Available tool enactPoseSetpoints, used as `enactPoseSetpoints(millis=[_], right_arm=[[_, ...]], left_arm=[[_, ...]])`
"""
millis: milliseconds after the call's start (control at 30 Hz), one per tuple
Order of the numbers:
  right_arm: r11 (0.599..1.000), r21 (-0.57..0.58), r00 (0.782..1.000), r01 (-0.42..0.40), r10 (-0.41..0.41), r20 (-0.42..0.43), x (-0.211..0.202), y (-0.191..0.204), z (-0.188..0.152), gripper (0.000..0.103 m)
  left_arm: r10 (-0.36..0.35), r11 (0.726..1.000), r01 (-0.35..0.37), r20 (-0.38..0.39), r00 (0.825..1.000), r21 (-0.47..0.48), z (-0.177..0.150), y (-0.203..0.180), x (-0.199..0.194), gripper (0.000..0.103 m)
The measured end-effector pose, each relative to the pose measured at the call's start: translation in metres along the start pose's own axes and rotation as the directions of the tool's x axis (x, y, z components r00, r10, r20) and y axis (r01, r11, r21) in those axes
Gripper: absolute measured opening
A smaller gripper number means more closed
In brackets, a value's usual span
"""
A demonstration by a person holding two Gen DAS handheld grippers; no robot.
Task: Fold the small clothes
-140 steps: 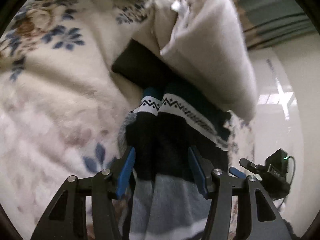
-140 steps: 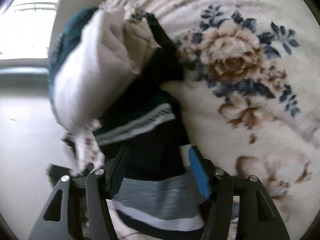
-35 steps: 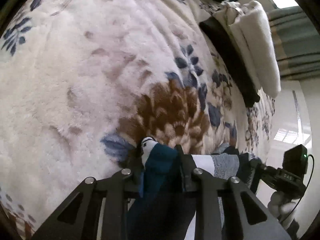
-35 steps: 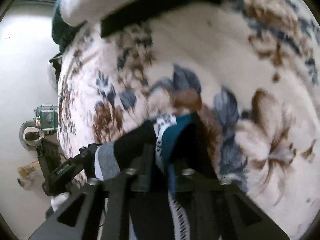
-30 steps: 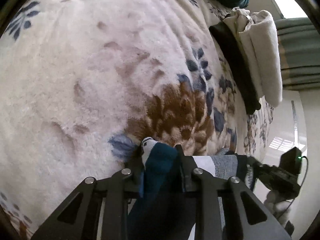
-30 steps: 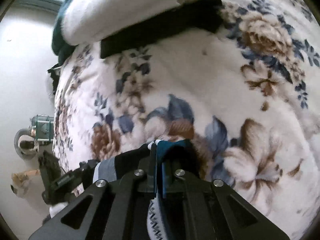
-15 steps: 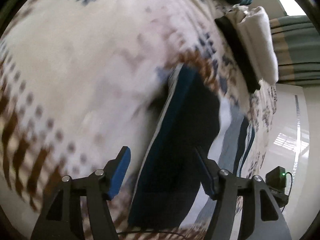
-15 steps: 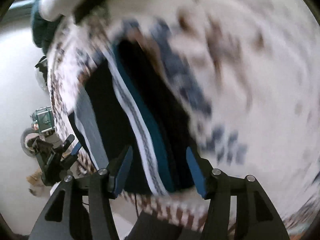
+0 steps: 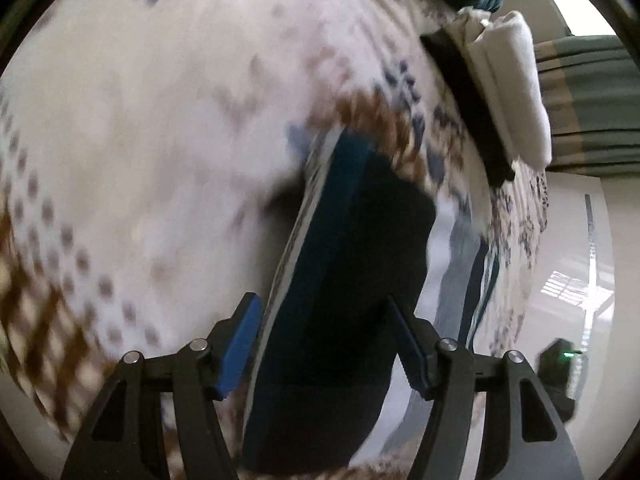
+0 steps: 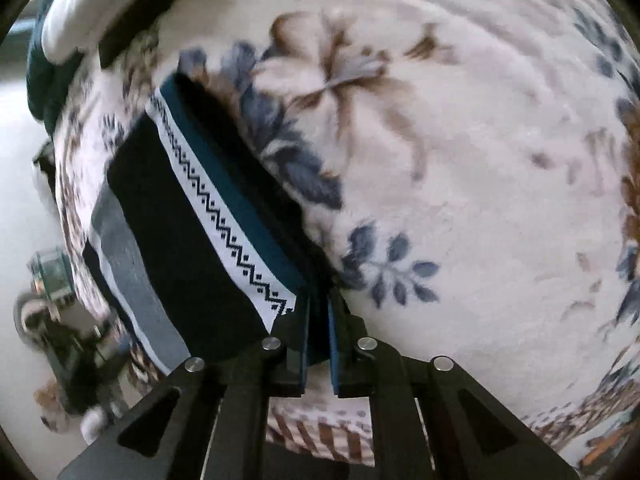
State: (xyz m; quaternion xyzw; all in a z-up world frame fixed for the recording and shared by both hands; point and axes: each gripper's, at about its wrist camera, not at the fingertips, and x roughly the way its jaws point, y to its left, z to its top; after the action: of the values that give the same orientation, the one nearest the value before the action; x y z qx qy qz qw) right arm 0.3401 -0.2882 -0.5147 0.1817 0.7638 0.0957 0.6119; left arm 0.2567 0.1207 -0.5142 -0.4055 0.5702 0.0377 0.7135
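1. In the left wrist view, the floral blanket (image 9: pixel 168 128) is filling the left and centre of the frame, heavily blurred.
2. The left tool (image 9: pixel 324 344) is standing with its blue pads spread wide at bottom centre, gripping nothing; the dark garment (image 9: pixel 352 280) is lying between and beyond them.
3. That garment is running lengthwise from the bottom centre up toward the upper middle, a teal band along its left edge and grey stripes showing at its right side.
4. At the upper right of this view a stack of folded clothes (image 9: pixel 504 92), white over black, is resting on the blanket, well apart from the garment; a striped curtain (image 9: pixel 588 100) is hanging behind it.
5. In the right wrist view, the same stack (image 10: pixel 92 12) is sitting at the upper left, with the pale floor (image 10: pixel 20 200) along the left edge.
6. The dark garment (image 10: pixel 176 216) is lying folded on the blanket (image 10: pixel 460 184), its long axis slanting from upper left down to bottom centre, a white zigzag band beside a teal strip along its right edge.
7. The right tool (image 10: pixel 318 344) is pinching the garment's near corner at bottom centre, pads pressed together on the fabric.
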Motion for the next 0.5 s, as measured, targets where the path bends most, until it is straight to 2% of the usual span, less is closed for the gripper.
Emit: enactPoseSetpoints(millis=[33,67,133,233,267,300,333,367,400,500], right_arm=[[0.999,-0.040,0.999,-0.017,0.018,0.038,-0.011,0.011,0.007,0.016],[0.997,-0.077,0.996,-0.028,0.034,0.087,-0.023,0.022,0.017,0.037],[0.992,-0.120,0.987,-0.043,0.061,0.146,-0.033,0.041,0.037,0.064],[0.982,-0.181,0.984,-0.058,0.087,0.155,-0.023,0.066,0.079,0.066],[0.979,-0.195,0.987,-0.063,0.090,0.134,-0.008,0.075,0.096,0.066],[0.977,-0.204,0.989,-0.063,0.089,0.121,0.004,0.081,0.107,0.066],[0.975,-0.213,0.990,-0.063,0.088,0.111,0.012,0.088,0.114,0.060],[0.972,-0.224,0.989,-0.073,0.099,0.109,0.017,0.095,0.116,0.019],[0.968,-0.237,0.983,-0.082,0.117,0.140,0.017,0.103,0.119,0.003],[0.951,-0.308,0.961,-0.023,0.106,0.255,-0.004,0.127,0.117,0.003]], left_arm=[[0.000,1.000,-0.001,0.014,1.000,0.017,0.010,-0.003,0.001,0.062],[0.000,1.000,-0.001,0.021,1.000,0.031,0.021,-0.006,0.005,0.062],[-0.006,0.999,0.005,0.024,1.000,0.046,0.039,-0.007,0.014,0.062],[-0.030,0.998,0.030,-0.013,0.999,0.054,0.059,-0.009,0.035,0.059],[-0.057,0.997,0.057,-0.004,0.998,0.048,0.061,-0.009,0.038,0.056],[-0.065,0.997,0.064,0.008,0.998,0.047,0.061,-0.010,0.038,0.048],[-0.068,0.996,0.067,0.012,0.998,0.053,0.062,-0.012,0.038,0.028],[-0.074,0.996,0.073,0.015,0.997,0.059,0.061,-0.013,0.038,0.025],[-0.081,0.995,0.079,0.031,0.996,0.062,0.060,-0.015,0.034,0.024],[-0.104,0.994,0.102,0.061,0.993,0.046,0.056,-0.012,0.025,0.022]])
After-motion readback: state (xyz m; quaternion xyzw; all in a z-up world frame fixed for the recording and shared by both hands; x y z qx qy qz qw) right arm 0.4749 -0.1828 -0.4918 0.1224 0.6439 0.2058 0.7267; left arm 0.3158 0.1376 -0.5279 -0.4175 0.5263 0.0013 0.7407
